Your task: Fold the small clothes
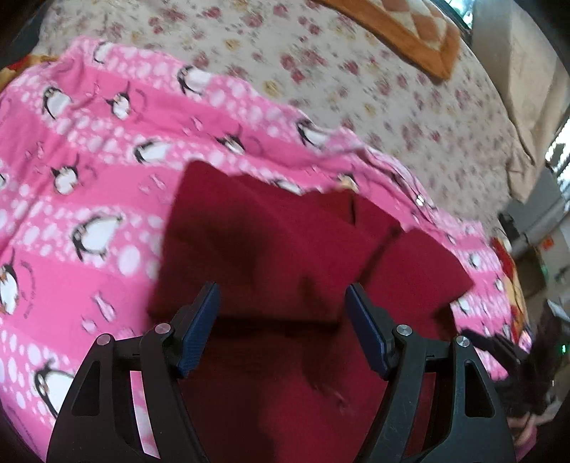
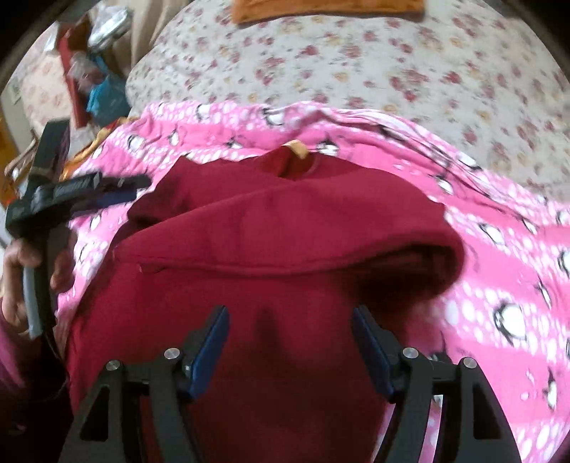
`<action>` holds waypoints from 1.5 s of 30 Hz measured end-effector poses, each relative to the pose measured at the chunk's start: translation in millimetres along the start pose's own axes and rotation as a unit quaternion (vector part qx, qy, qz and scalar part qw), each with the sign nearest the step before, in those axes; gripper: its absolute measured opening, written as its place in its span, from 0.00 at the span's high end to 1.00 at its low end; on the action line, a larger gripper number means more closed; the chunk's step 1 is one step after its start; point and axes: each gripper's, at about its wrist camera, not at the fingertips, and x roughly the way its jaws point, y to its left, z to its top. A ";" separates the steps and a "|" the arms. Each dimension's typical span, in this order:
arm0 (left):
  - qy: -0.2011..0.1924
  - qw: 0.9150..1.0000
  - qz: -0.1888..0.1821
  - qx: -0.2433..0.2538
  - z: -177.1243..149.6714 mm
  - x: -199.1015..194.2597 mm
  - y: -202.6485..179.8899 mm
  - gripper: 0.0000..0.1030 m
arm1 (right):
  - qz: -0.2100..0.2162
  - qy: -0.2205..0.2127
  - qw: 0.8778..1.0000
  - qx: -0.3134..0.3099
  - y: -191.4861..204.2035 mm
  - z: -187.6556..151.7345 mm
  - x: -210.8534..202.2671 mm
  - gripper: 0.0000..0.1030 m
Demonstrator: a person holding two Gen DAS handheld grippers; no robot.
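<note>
A dark red garment (image 1: 278,231) lies partly folded on a pink penguin-print blanket (image 1: 89,199). In the left wrist view my left gripper (image 1: 282,288) hovers over the garment's near part, open, with only cloth below its blue pads. From the right wrist view the garment (image 2: 285,228) has one layer folded across it, and a neck opening with a tan label (image 2: 297,149) at its far end. My right gripper (image 2: 289,310) is open above the garment's near half, holding nothing. The left gripper (image 2: 137,187) shows at the garment's left edge, held by a hand (image 2: 17,270).
The pink blanket (image 2: 498,270) covers a bed with a floral sheet (image 2: 356,64). An orange-edged quilt (image 1: 409,32) lies at the far side. Bags and clutter (image 2: 96,71) stand beside the bed on the left. A dark blurred shape (image 1: 498,345) sits at the right edge.
</note>
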 end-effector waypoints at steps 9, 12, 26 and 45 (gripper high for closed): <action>-0.039 0.996 0.041 -0.070 5.2 -19.6 31.3 0.30 | 0.043 -0.029 0.986 -0.159 99.9 16.7 8.5 0.33; -0.049 0.994 0.057 -0.076 9.3 -25.0 43.1 0.30 | 0.020 -0.032 0.971 -0.235 138.5 20.7 31.1 0.35; -0.054 0.994 0.028 -0.094 18.6 -36.5 55.0 0.30 | 0.062 0.021 0.991 -0.112 113.9 50.0 35.2 0.92; 0.072 0.996 0.027 0.052 -40.8 18.0 -43.6 0.77 | 0.074 0.041 0.996 -0.003 42.4 3.2 -21.6 0.54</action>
